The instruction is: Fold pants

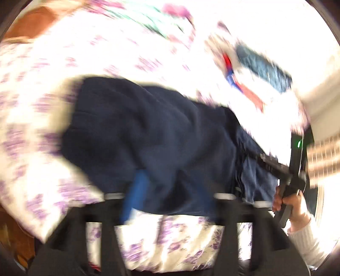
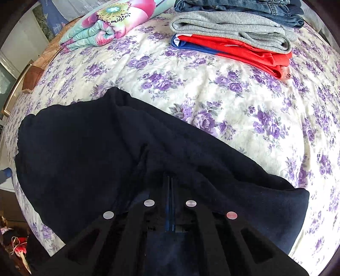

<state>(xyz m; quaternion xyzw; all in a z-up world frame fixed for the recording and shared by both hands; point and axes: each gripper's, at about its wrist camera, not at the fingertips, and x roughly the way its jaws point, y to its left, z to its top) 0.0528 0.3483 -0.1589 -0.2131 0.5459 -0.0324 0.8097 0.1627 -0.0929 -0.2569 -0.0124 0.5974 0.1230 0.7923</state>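
Dark navy pants lie on a bed with a purple-flowered sheet. My right gripper is shut on the pants, its blue pads pressed together with cloth draped around them. In the blurred left wrist view the pants fill the middle. My left gripper stands at their near edge with its jaws apart; one blue finger shows and the other is hidden under the cloth. The right gripper, held by a hand, shows at the right with cloth in it.
A stack of folded clothes sits at the far side: red-and-blue, grey and denim. A folded floral blanket lies at the far left. The bed edge and floor clutter are at the lower left.
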